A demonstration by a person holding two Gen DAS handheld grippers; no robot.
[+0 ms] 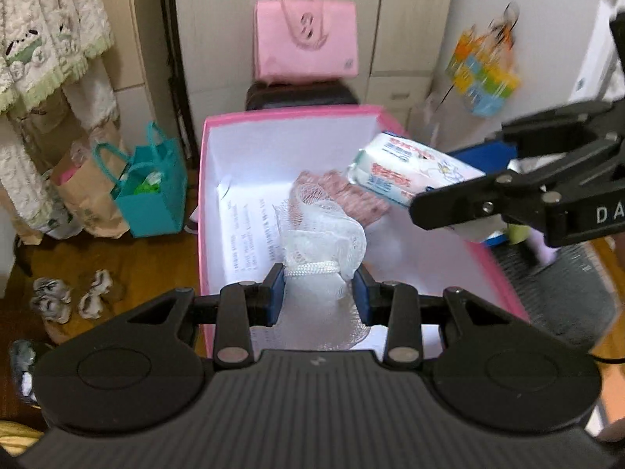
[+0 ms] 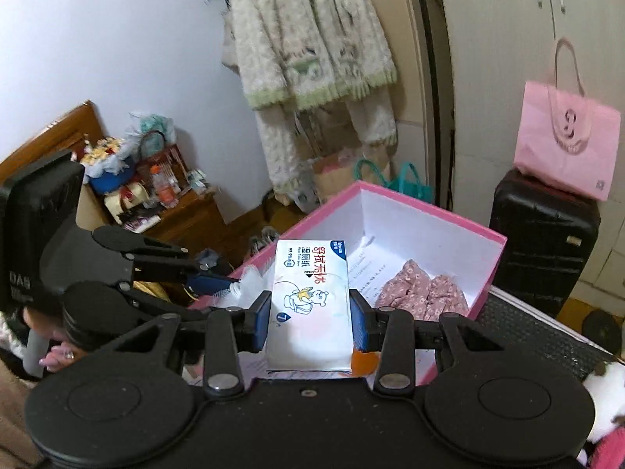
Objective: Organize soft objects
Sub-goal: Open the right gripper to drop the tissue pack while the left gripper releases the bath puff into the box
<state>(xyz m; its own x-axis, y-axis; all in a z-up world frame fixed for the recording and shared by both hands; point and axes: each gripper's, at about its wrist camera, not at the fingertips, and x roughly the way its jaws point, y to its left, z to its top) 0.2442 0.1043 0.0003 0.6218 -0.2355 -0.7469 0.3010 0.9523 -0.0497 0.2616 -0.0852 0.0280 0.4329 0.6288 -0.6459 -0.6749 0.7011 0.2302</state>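
Observation:
My left gripper is shut on a white mesh bath sponge, held over the near end of the pink box. My right gripper is shut on a white pack of wet wipes, held above the box's near rim. The wipes pack and the right gripper also show in the left wrist view, over the box's right side. A pink floral cloth lies inside the box on printed paper. The left gripper and sponge show at left in the right wrist view.
A black suitcase with a pink bag on it stands behind the box. A teal bag and a paper bag sit on the floor at left. A fluffy garment hangs on the wall. A cluttered wooden table stands far left.

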